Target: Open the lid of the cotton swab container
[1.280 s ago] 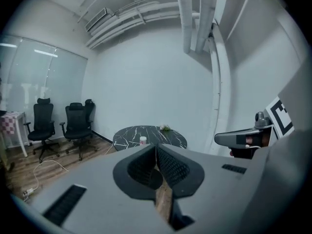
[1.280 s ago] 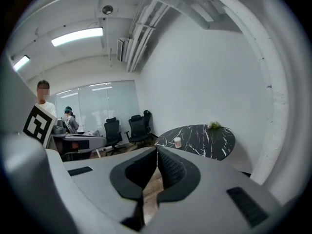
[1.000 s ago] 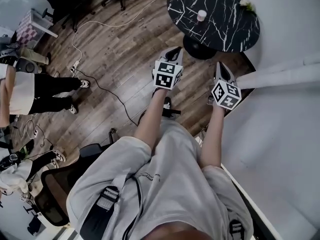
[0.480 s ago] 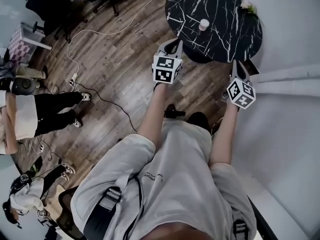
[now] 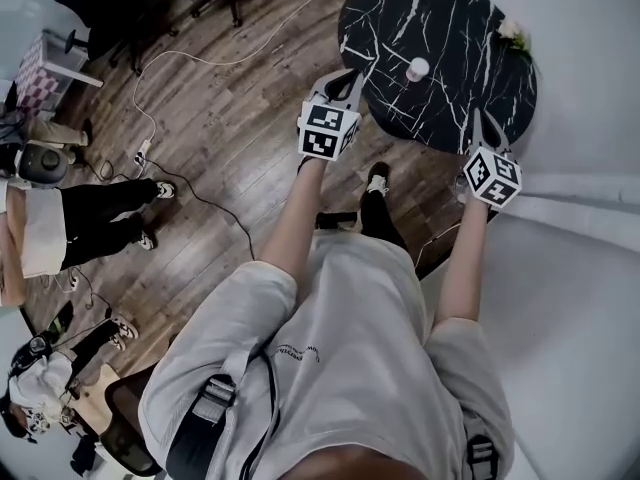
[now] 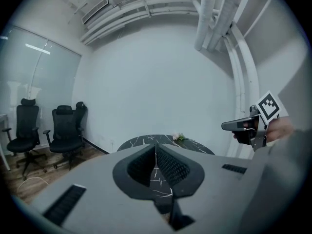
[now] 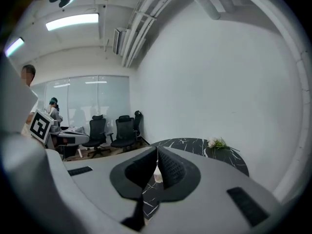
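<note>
- The cotton swab container (image 5: 417, 69) was a small, pale, round unit that stood upright near the middle of the round black marble table (image 5: 470, 88). It was too small to tell how its lid sat.
- In the right gripper view the container (image 7: 156, 176) showed as a white spot on the tabletop, seen through the slit between the jaws and well beyond them.
- Left gripper (image 5: 346, 84): jaws pressed together, nothing between them. It hung over the near left edge of the table, well apart from the container.
- Right gripper (image 5: 479, 120): jaws pressed together, nothing between them. It hung over the near right edge of the table.
- The left gripper view confirmed its closed pads (image 6: 165, 167); the right gripper view confirmed the same (image 7: 168, 168).
- Count: one container, one table, two grippers, one flower sprig (image 5: 514, 34) at the far right rim of the table.
- Count, surroundings: two office chairs (image 6: 19, 130) clearly seen by the wall, and two other people (image 5: 60, 218) at the left edge of the head view.
</note>
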Available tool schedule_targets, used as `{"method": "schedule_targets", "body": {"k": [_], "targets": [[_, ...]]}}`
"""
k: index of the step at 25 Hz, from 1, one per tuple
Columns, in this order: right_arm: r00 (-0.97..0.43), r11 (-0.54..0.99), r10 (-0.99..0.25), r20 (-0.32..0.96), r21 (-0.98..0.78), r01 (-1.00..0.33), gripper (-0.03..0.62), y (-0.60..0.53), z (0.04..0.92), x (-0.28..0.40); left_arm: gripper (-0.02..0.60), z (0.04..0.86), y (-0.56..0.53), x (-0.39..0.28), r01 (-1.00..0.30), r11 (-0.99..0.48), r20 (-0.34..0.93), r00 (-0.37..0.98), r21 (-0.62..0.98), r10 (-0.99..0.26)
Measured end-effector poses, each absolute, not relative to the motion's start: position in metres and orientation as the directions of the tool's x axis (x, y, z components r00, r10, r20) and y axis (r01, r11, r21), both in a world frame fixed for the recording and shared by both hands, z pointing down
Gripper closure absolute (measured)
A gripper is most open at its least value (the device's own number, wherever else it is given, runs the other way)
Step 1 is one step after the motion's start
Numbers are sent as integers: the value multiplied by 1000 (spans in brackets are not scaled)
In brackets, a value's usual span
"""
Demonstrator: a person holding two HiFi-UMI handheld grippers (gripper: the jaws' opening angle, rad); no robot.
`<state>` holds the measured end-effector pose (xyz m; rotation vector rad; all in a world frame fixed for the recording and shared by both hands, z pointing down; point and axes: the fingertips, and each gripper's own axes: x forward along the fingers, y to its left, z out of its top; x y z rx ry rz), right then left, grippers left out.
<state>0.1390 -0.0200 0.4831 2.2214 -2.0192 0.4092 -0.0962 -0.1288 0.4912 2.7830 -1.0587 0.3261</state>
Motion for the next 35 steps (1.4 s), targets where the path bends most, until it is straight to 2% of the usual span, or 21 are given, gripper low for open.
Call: {"method": "schedule_targets", "body": {"k": [4, 10, 22, 23, 25, 27, 31, 35], "targets": [[23, -56, -957, 288, -107, -993, 559, -76, 499, 157, 558, 503, -167, -70, -683, -728, 275, 713, 65, -645], [-112, 92, -914, 390, -70, -993, 559, -158, 542, 177, 558, 520, -216, -12, -666, -743, 314, 720, 63, -619], [-399, 484, -675, 621, -36, -874, 554, -252, 643, 167, 558, 547, -287, 43, -704, -708, 349, 679, 58, -646], [-416, 516, -645, 641, -36, -856, 530, -255, 652, 163, 558, 547, -290, 43, -709, -704, 348, 673, 52, -652], [-444, 573, -577, 685, -47, -818, 408, -258, 669, 154, 557, 547, -294, 42, -719, -693, 348, 662, 47, -663], [-447, 609, -526, 723, -46, -792, 347, -257, 685, 149, 558, 547, -297, 39, -730, -682, 349, 651, 47, -674], [-405, 618, -477, 780, -30, -786, 308, -261, 717, 150, 557, 543, -306, 33, -741, -671, 345, 639, 37, -687], [-374, 616, -445, 814, -25, -788, 304, -262, 737, 151, 557, 541, -310, 34, -728, -685, 344, 651, 32, -676]]}}
